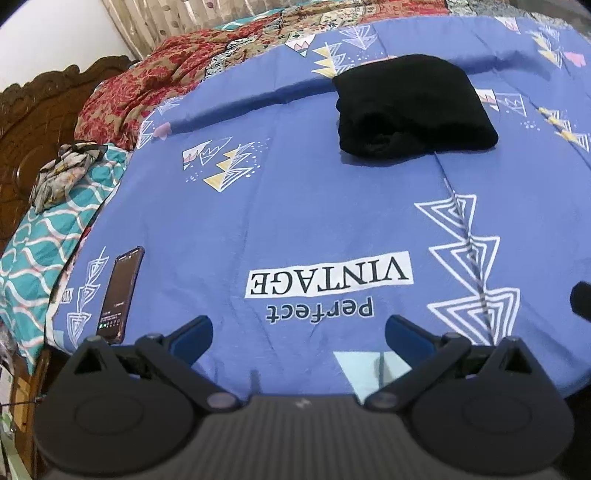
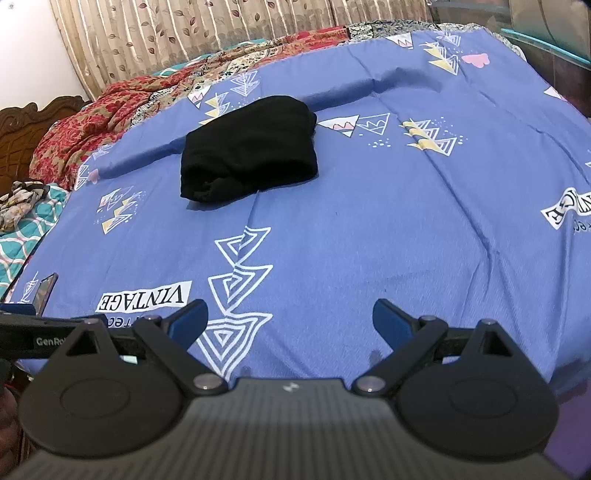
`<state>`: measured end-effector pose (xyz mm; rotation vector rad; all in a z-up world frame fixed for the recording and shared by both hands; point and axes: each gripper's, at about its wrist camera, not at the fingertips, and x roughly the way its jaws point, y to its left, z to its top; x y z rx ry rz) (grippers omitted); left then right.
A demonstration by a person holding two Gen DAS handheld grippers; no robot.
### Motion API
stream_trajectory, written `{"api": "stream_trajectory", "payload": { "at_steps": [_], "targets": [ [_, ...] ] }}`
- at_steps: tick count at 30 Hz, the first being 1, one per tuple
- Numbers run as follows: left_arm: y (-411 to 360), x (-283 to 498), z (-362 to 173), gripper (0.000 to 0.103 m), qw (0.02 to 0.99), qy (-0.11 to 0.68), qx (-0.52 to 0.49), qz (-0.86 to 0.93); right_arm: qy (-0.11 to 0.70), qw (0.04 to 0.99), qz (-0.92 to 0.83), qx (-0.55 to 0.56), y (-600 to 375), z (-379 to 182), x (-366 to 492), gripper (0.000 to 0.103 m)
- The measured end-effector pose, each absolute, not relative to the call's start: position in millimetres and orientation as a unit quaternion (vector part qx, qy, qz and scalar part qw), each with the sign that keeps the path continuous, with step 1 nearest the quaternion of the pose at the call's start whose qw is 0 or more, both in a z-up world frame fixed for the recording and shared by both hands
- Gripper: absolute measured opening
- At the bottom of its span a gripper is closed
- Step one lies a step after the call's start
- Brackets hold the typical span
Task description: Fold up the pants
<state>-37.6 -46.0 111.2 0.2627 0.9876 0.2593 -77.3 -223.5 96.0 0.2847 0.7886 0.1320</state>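
Black pants (image 1: pixel 412 107) lie folded into a compact thick rectangle on the blue patterned bedsheet (image 1: pixel 303 206), far ahead of both grippers; the right wrist view shows the pants (image 2: pixel 251 147) left of centre. My left gripper (image 1: pixel 299 332) stands open over the near edge of the bed, nothing between its blue-padded fingers. My right gripper (image 2: pixel 290 317) is open too, empty, hovering above the sheet (image 2: pixel 388 221). In the right wrist view the left gripper's black body (image 2: pixel 33 339) shows at the left edge.
A dark phone (image 1: pixel 122 295) lies on the sheet at the left near edge. A red floral quilt (image 1: pixel 155 85) is bunched at the back left. A teal patterned blanket (image 1: pixel 40 254) with a crumpled floral cloth (image 1: pixel 59 173) borders the carved wooden headboard (image 1: pixel 29 122). Curtains (image 2: pixel 221 29) hang behind.
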Motion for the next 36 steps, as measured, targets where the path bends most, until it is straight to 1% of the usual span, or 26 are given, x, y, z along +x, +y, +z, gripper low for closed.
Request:
{"api": "stream_trajectory", "payload": {
  "at_steps": [15, 36],
  "targets": [
    [-54.8, -36.4, 96.1, 0.103, 0.844, 0.497, 0.166, 0.117, 0.389, 0.906, 0.066, 0.151, -232.4, 92.5, -74.9, 0.097],
    [-62.7, -36.9, 83.5, 0.103, 0.826, 0.528, 0.174, 0.097, 0.398, 0.900, 0.069, 0.165, -242.8, 87.7, -70.9, 0.097]
  ]
}}
